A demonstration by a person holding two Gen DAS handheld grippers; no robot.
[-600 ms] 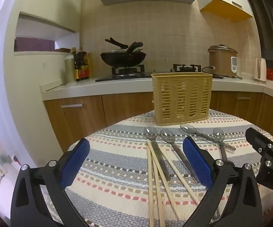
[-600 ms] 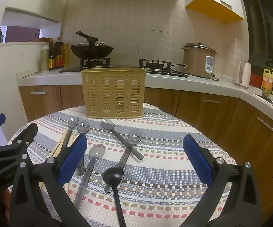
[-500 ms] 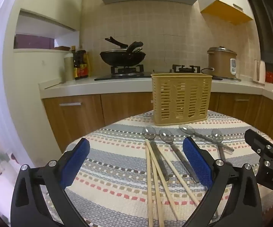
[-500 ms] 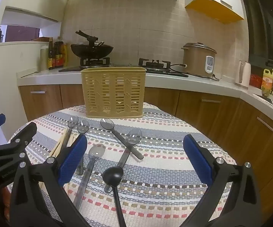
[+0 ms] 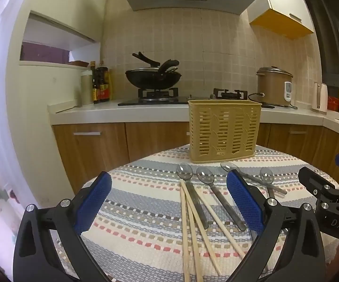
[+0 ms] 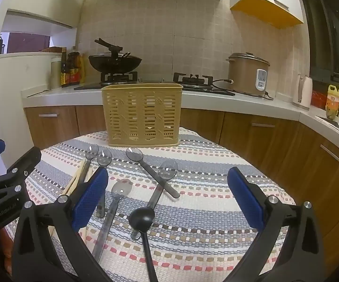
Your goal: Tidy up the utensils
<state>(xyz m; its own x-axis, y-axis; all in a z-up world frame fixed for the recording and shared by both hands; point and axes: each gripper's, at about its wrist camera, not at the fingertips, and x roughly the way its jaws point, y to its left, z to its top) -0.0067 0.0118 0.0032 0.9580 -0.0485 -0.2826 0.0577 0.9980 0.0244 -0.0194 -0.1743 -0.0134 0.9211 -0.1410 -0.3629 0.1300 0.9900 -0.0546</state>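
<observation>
A tan slotted utensil basket [image 5: 224, 130] [image 6: 142, 115] stands upright at the far side of the round striped table [image 5: 134, 202]. Several clear grey spoons [image 5: 185, 172] [image 6: 168, 170] and wooden chopsticks [image 5: 193, 221] [image 6: 75, 179] lie flat in front of it. A black spoon [image 6: 142, 217] lies nearest in the right wrist view. My left gripper [image 5: 169, 202] is open and empty above the chopsticks. My right gripper [image 6: 167, 197] is open and empty above the spoons.
Behind the table runs a kitchen counter [image 5: 122, 112] with a black wok [image 5: 153, 77] on the stove, sauce bottles [image 5: 100, 84] and a rice cooker [image 6: 248, 74]. Wooden cabinets [image 6: 251, 131] stand below. The right gripper's body [image 5: 329, 202] shows at the right edge of the left wrist view.
Both grippers have tilted up slightly, so the table and basket sit a little lower in view. Nothing on the table has moved. Both grippers stay open.
</observation>
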